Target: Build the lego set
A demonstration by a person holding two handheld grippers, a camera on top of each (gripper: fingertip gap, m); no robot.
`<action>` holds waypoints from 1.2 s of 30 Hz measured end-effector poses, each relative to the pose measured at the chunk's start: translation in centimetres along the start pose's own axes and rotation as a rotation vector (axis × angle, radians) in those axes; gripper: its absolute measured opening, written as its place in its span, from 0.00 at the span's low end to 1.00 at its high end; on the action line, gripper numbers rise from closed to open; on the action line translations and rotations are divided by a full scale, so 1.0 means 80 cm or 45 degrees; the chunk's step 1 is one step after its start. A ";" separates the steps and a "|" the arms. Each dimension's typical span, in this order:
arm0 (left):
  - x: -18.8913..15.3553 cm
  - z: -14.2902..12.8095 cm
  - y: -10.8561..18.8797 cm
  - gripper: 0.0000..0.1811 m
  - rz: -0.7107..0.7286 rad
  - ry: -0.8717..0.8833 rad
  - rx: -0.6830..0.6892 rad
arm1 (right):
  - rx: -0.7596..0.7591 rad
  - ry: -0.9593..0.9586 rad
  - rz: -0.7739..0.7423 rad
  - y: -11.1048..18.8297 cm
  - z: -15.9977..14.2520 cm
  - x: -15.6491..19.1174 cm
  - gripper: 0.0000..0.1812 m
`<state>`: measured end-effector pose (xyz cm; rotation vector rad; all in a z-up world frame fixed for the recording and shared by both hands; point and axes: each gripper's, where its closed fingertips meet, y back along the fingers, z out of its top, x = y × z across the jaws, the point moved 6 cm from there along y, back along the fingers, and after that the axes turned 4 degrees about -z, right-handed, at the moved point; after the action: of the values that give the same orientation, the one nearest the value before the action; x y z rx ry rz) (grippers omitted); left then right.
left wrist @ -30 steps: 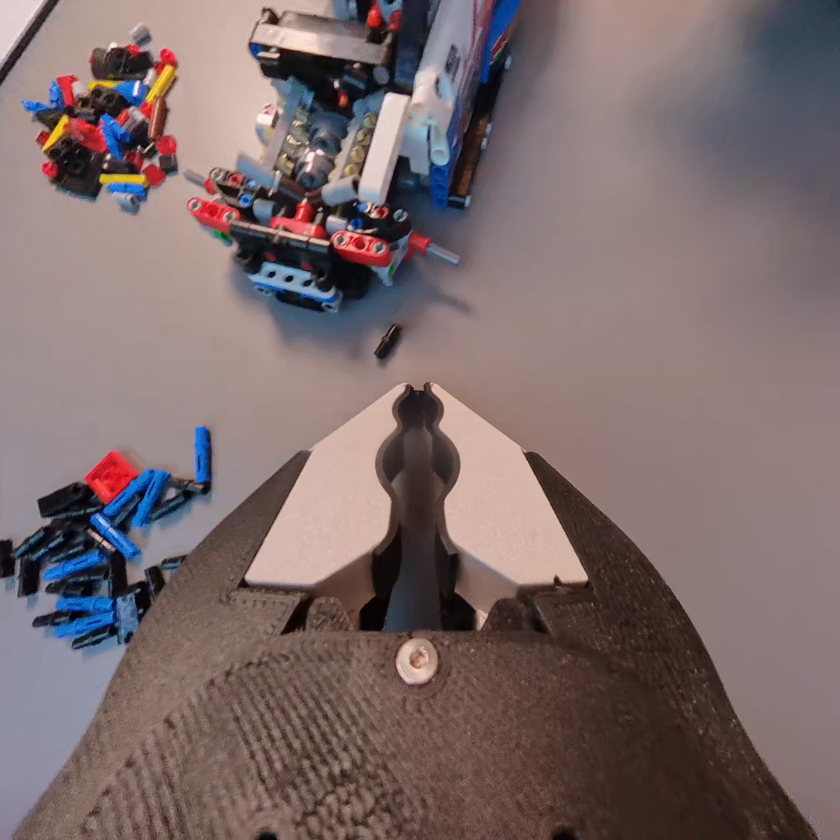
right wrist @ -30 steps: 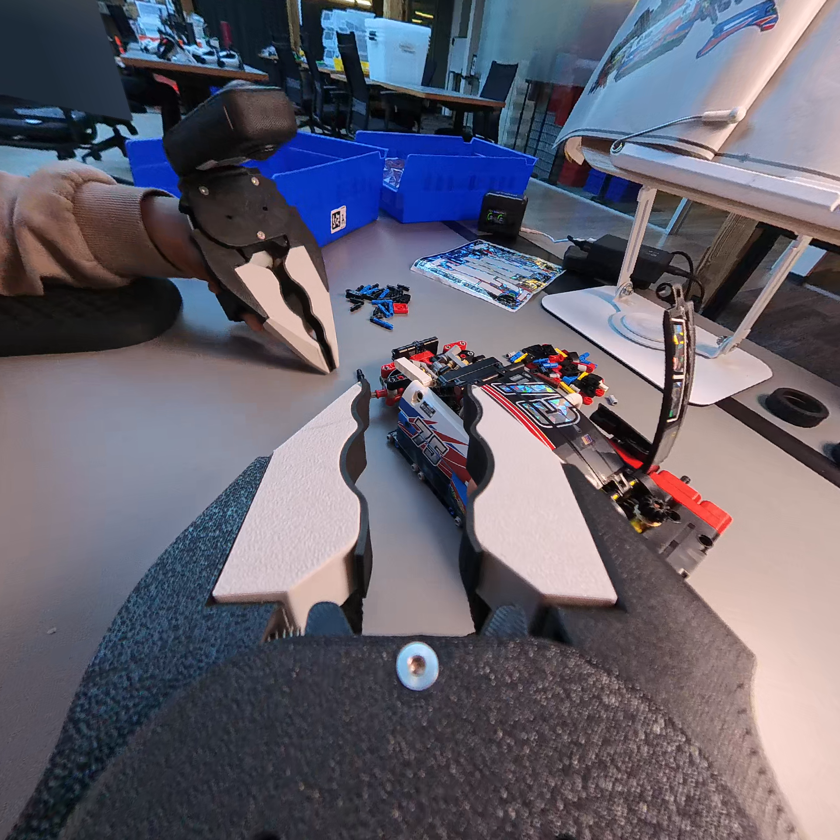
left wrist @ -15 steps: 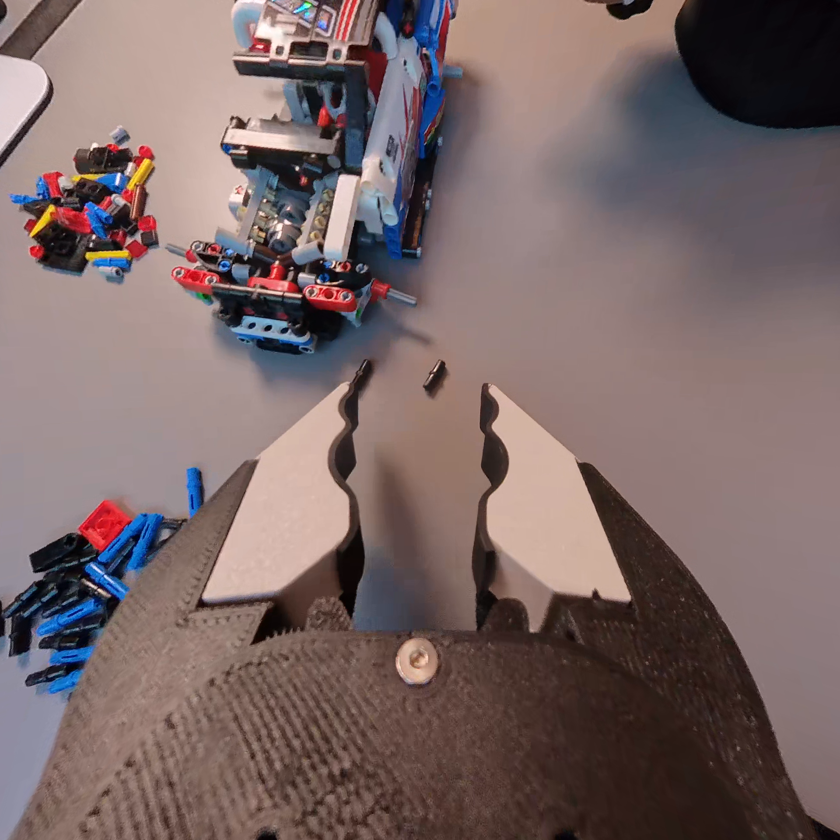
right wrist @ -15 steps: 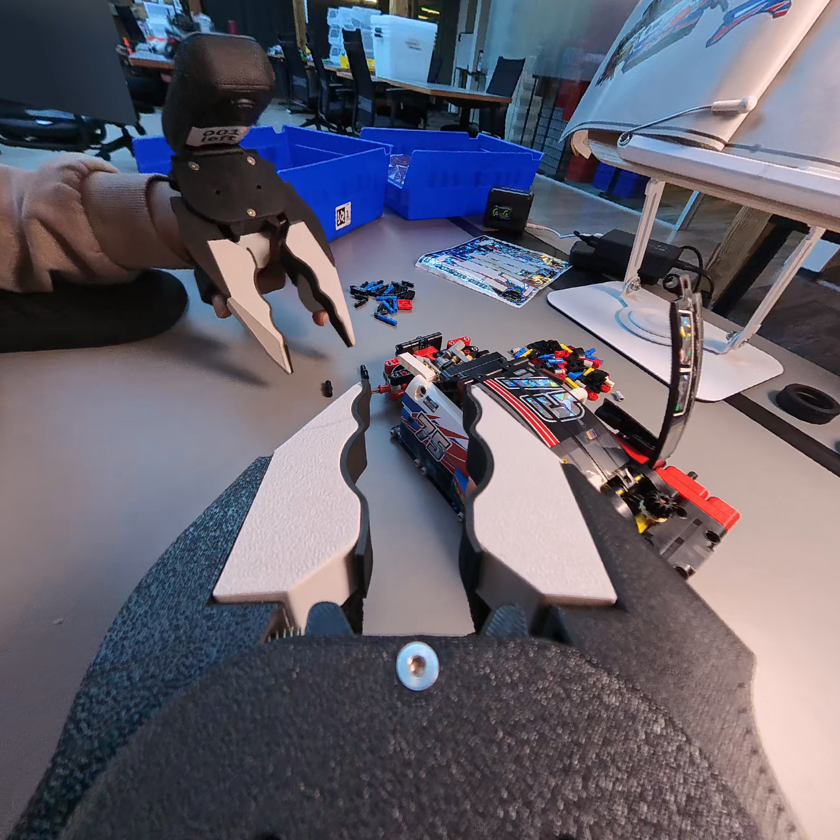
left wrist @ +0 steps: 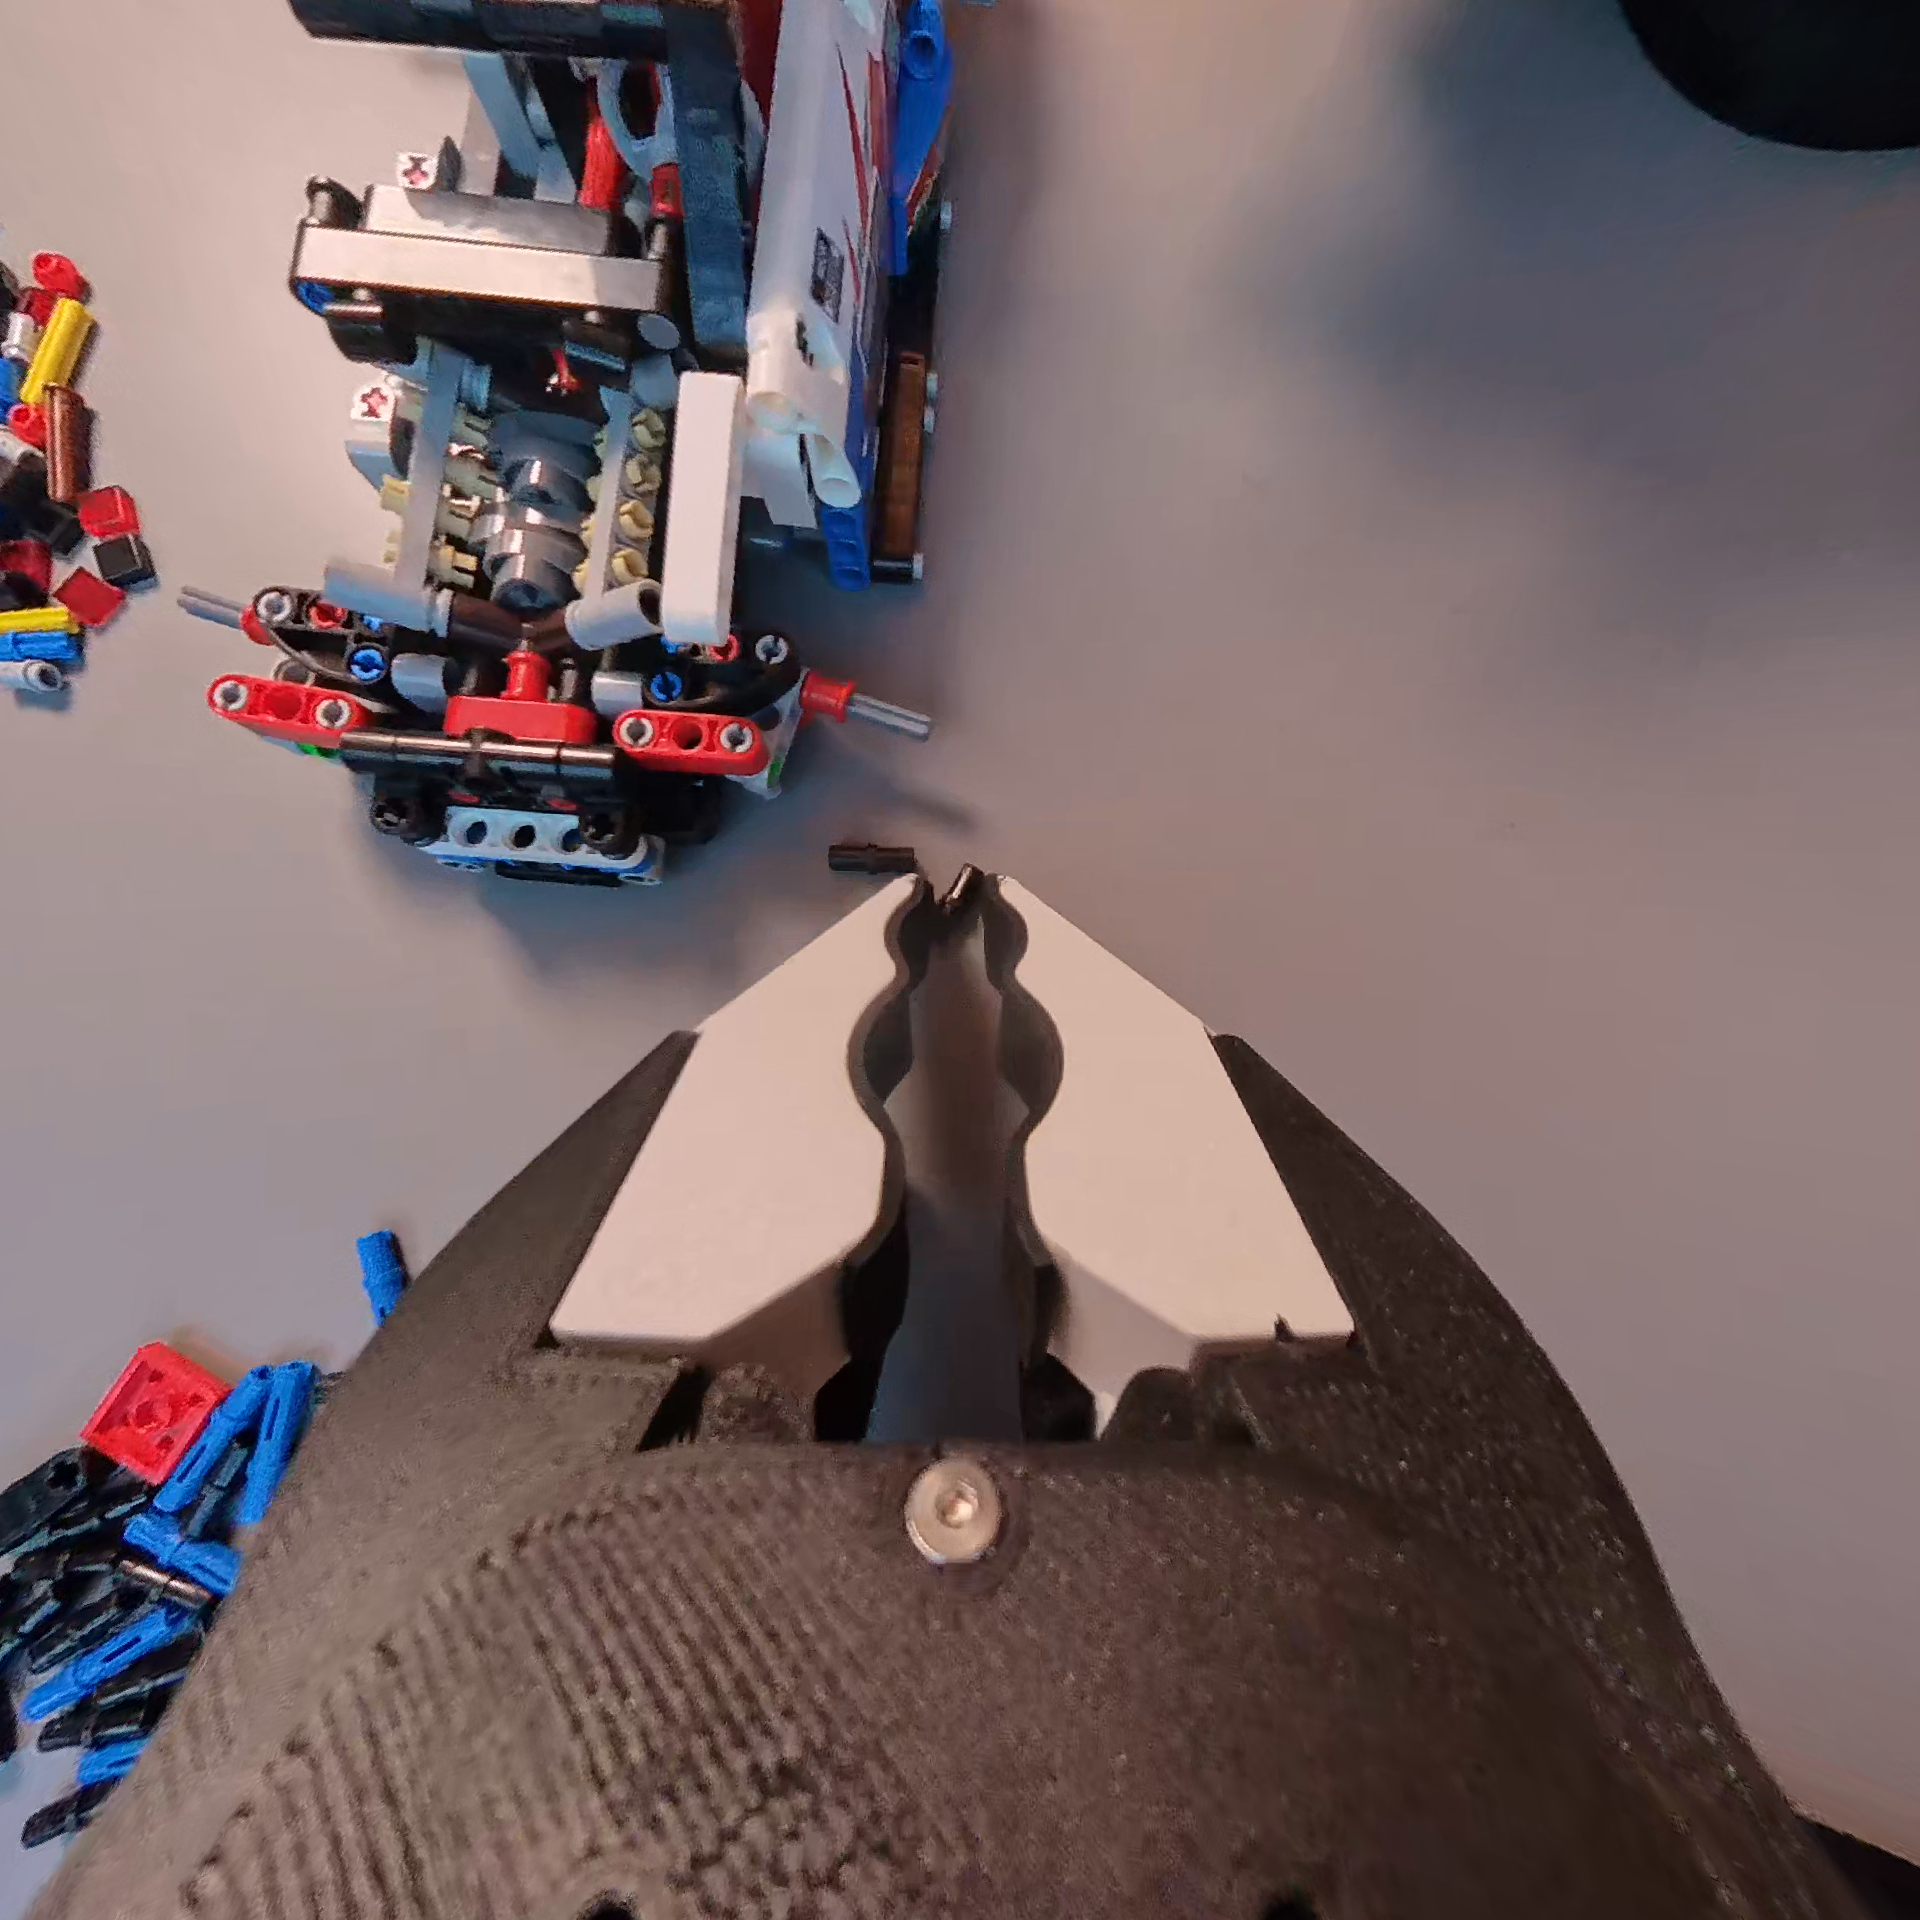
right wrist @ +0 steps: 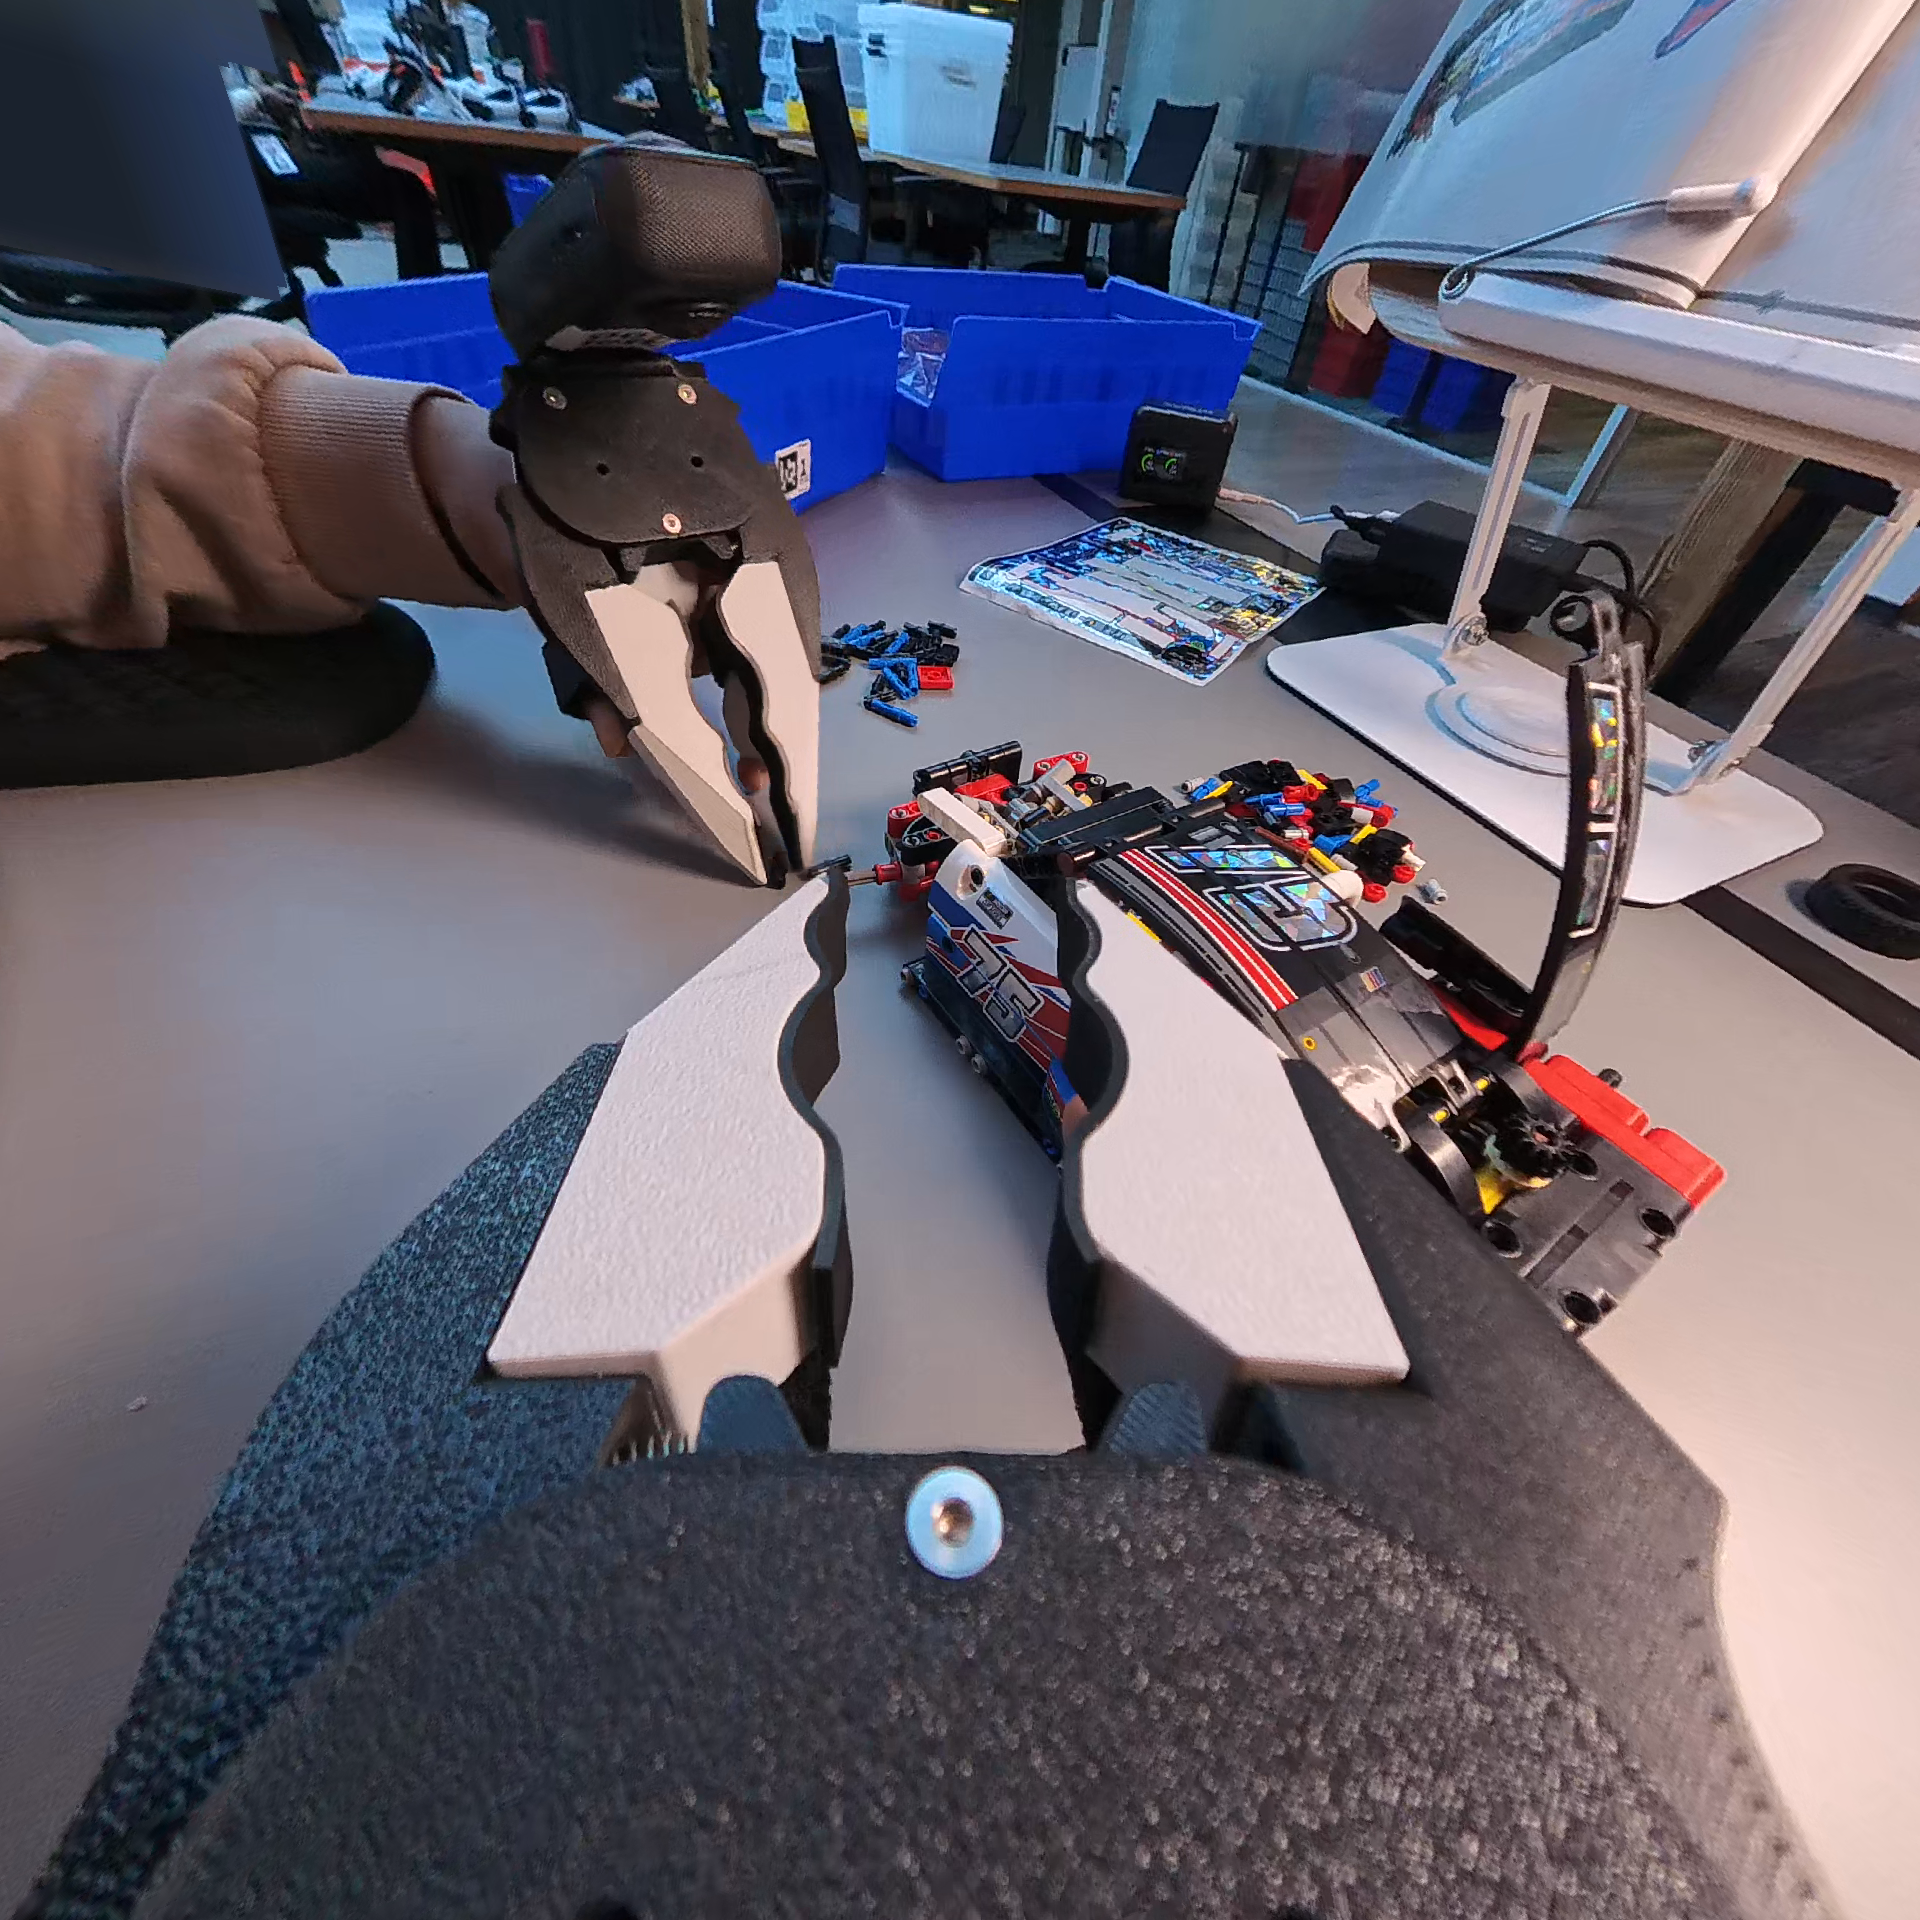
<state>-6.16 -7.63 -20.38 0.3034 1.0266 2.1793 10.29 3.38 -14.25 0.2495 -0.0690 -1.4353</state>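
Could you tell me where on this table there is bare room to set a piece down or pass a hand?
The table is bare right of the lego car, up to the dark pad, and between the car's front and the left gripper. It is crowded on the car's left: a mixed brick pile and a blue and black pin pile.

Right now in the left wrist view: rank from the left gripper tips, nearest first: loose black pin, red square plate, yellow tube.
1. Loose black pin: on the table just ahead-left of the left gripper, which is shut on another black pin.
2. Red square plate: lower left, in the blue-and-black pile.
3. Yellow tube: far left edge, in the mixed pile, farthest.
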 end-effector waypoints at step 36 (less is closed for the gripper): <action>0.073 -0.078 0.086 0.19 0.559 0.597 -0.101 | 0.020 0.012 0.032 0.001 -0.005 0.003 0.21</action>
<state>-16.76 -10.38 -19.76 -0.0326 1.2029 2.7653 10.44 3.22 -14.66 0.2672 -0.0753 -1.4085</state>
